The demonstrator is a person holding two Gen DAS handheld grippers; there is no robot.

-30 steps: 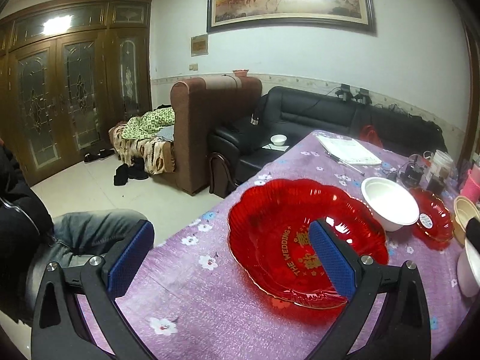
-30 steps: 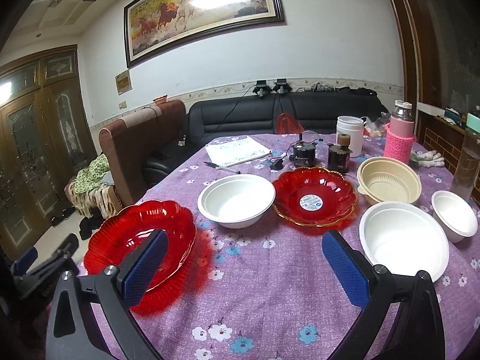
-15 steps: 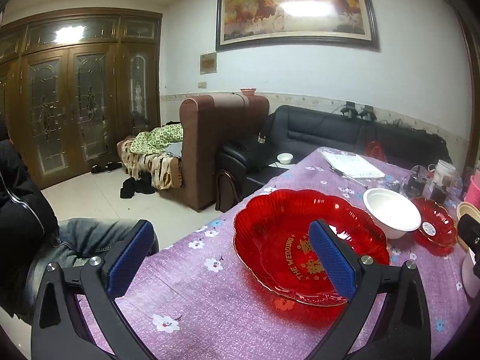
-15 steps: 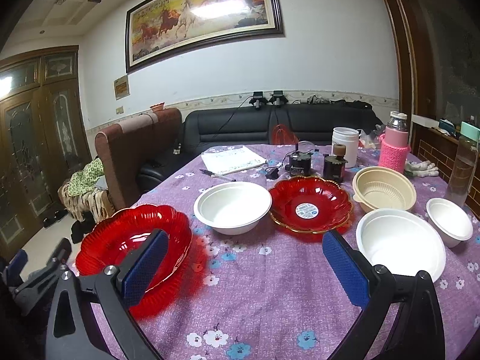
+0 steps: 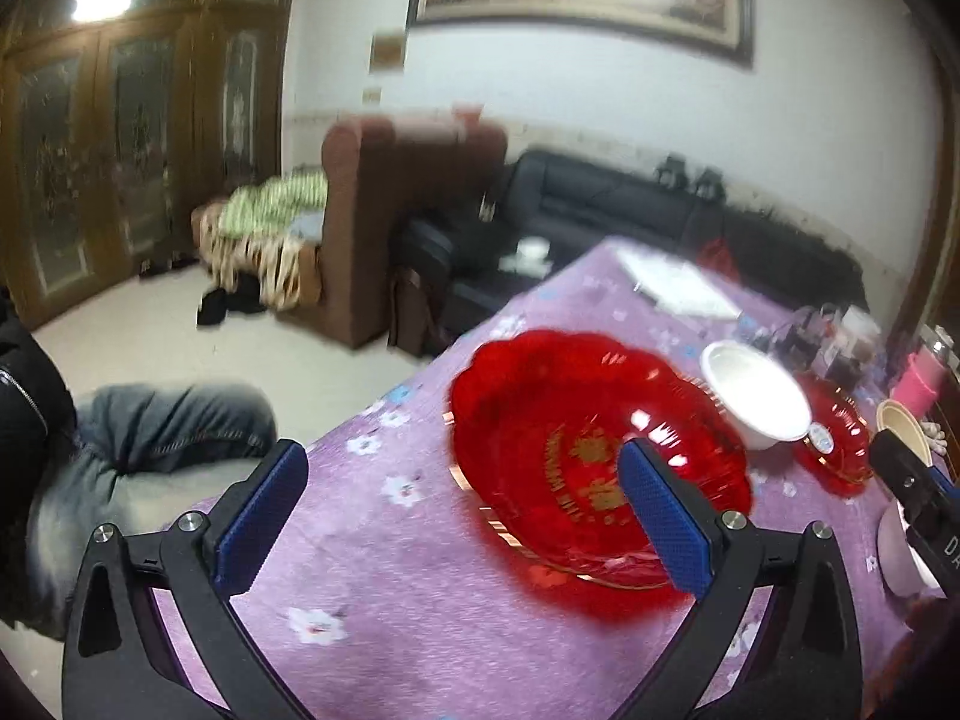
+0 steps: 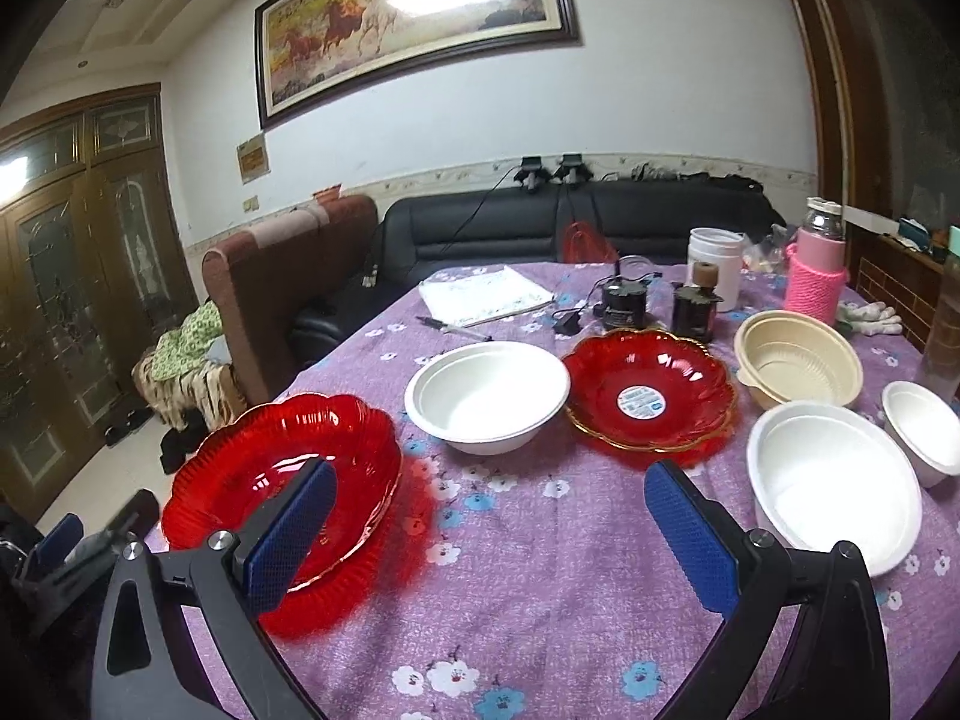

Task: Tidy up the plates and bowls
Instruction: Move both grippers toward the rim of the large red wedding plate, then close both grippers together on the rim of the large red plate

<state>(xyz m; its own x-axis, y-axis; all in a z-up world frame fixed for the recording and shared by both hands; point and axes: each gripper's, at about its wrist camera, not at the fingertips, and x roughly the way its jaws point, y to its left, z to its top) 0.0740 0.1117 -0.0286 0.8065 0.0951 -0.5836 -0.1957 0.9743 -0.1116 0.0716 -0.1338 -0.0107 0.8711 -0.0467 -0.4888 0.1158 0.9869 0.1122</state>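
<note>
A large red scalloped plate [image 5: 576,450] [image 6: 282,474] lies at the table's near left corner. My left gripper [image 5: 462,516] hangs open over the tablecloth beside it, its right finger in front of the plate. My right gripper [image 6: 486,534] is open above bare cloth, holding nothing. Behind stand a white bowl [image 6: 486,396] [image 5: 759,393], a smaller red plate [image 6: 651,396] [image 5: 834,444], a beige bowl [image 6: 798,366], a big white bowl [image 6: 834,480] and a small white bowl [image 6: 921,429].
The purple flowered tablecloth [image 6: 540,600] covers the table. At the far end sit papers [image 6: 483,294], small dark devices [image 6: 627,303], a white tub [image 6: 714,267] and a pink-sleeved bottle [image 6: 819,276]. A person's jeans-clad knee [image 5: 150,438] is left of the table. Sofas stand behind.
The left wrist view has tilted and turned blurry as the left gripper moves; the red plate sits a little further right in it. The right gripper has barely shifted. Both stay open.
</note>
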